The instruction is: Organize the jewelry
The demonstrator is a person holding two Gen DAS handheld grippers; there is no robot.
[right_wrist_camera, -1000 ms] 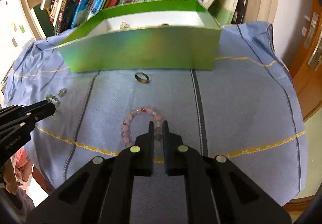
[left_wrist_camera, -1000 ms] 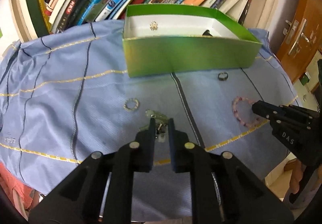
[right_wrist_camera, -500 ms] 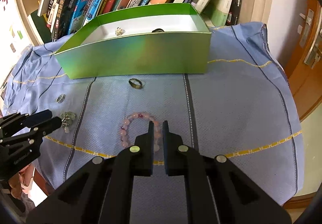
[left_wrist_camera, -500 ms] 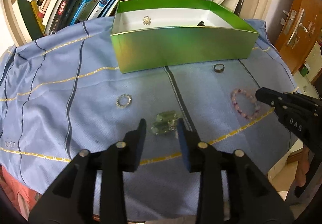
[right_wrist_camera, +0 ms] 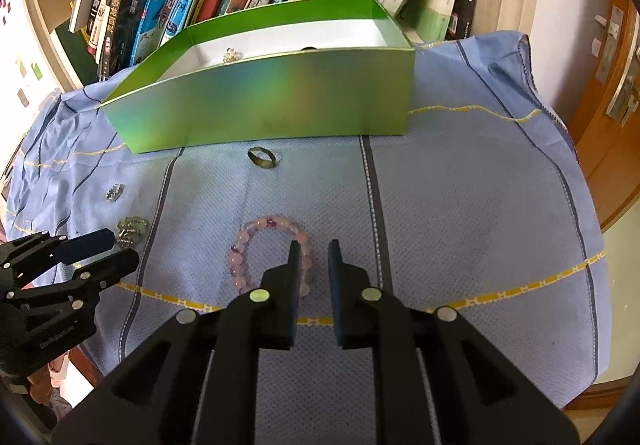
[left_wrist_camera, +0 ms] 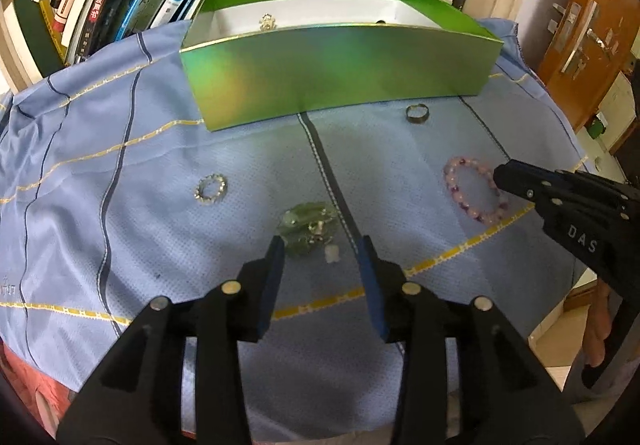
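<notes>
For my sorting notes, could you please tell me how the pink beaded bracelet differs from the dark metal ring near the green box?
The pink beaded bracelet is a wide loop of pale round beads; the dark metal ring is a much smaller, plain solid band. The bracelet lies flat on the cloth, while the ring looks tipped up on its edge. The bracelet lies at the right claw, the ring nearer the green cardboard box. Both rest loose on the blue cloth, outside the box.

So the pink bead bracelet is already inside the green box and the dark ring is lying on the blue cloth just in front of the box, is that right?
Not quite. The pink bead bracelet is not in the green box; it lies on the blue cloth, at the tips of the right gripper, as the right wrist view shows. The dark ring does lie on the cloth just in front of the box.
</notes>
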